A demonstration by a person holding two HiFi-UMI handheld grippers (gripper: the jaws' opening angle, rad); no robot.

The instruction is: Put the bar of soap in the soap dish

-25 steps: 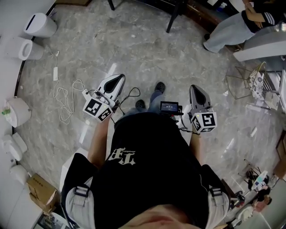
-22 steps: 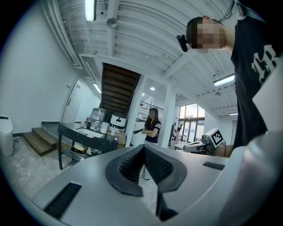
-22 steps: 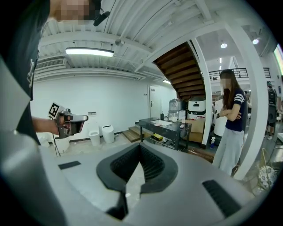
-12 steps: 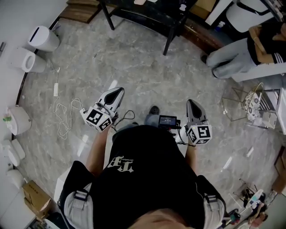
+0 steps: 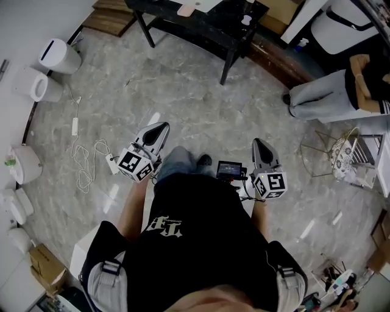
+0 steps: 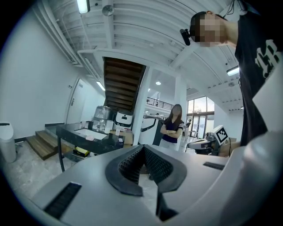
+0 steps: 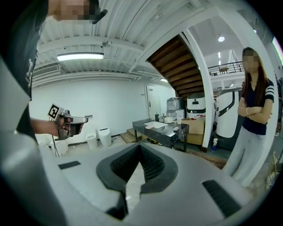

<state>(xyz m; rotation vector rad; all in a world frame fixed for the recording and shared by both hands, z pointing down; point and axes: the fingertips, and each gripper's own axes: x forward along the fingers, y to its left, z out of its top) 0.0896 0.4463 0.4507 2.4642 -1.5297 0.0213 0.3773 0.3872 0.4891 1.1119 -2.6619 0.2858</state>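
A black table (image 5: 210, 29) stands ahead at the top of the head view. On it lies a small pink piece (image 5: 186, 9), perhaps the soap, and a small white thing (image 5: 245, 20); a soap dish I cannot make out. The table (image 6: 75, 132) also shows far off in the left gripper view, with the pink piece (image 6: 89, 137) on it, and the table (image 7: 161, 129) shows in the right gripper view. My left gripper (image 5: 163, 126) and right gripper (image 5: 256, 141) are held level over the marble floor, well short of the table. Both are shut, left gripper (image 6: 142, 148) and right gripper (image 7: 140, 146), with nothing between their pads.
White toilets (image 5: 58, 46) line the left wall, and a white cable (image 5: 85, 158) lies on the floor beside them. A person (image 5: 329, 91) stands at the right near a wire rack (image 5: 341, 152). Wooden steps (image 5: 113, 18) lie left of the table. A cardboard box (image 5: 46, 262) sits at lower left.
I have walked forward: the black table has come further into view at the top, and the floor has slid back under me. Both grippers keep their pose and stay shut.
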